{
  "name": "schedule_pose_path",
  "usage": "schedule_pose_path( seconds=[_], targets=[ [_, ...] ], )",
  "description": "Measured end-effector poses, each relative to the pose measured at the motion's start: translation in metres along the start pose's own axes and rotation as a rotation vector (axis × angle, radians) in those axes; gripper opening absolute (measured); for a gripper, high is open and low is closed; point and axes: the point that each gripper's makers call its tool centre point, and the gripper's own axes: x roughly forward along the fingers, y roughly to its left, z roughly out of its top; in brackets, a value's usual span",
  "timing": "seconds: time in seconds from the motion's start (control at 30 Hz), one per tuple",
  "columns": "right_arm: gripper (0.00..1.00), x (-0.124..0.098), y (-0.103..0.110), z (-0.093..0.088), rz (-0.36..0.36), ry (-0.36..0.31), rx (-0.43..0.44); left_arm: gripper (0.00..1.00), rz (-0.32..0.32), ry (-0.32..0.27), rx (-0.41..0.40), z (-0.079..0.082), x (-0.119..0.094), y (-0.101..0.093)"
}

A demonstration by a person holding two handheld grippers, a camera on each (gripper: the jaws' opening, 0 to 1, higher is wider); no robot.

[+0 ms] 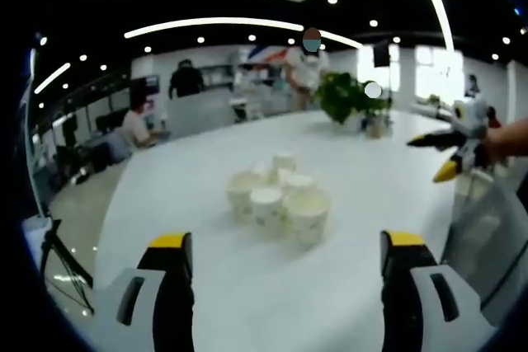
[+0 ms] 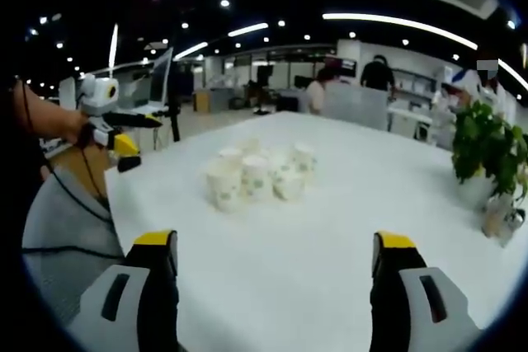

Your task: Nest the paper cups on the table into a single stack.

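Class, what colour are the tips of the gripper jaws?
Yellow, on both grippers; clearest in the left gripper view.

The left gripper view looks across the white table from one side and the right gripper view looks from the other side, both from low and a bit back, and both see the paper cups and the green plant.

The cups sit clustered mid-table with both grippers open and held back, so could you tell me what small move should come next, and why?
Probably bring the left gripper forward toward the nearest cup. The cups stand upright, bunched together and apparently not yet nested, on the table. Both the left and right gripper are open, hold nothing, and are well short of the cluster.
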Motion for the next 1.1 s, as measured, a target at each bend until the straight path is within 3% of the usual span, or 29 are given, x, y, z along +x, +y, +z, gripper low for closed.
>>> schedule_pose_path(
  seconds=[0.57,0.87,1.1],
  targets=[
    [1.00,0.001,0.003,-0.003,0.003,0.001,-0.002,0.98,-0.026,0.011,-0.009,0.004,0.017,-0.015],
    [1.00,-0.001,0.003,-0.005,0.001,0.000,0.011,0.87,-0.051,0.001,-0.006,0.007,0.034,-0.026],
    [0.99,-0.003,0.006,-0.006,0.003,-0.003,0.019,0.80,-0.052,0.019,0.014,-0.003,0.058,-0.035]
  ],
)
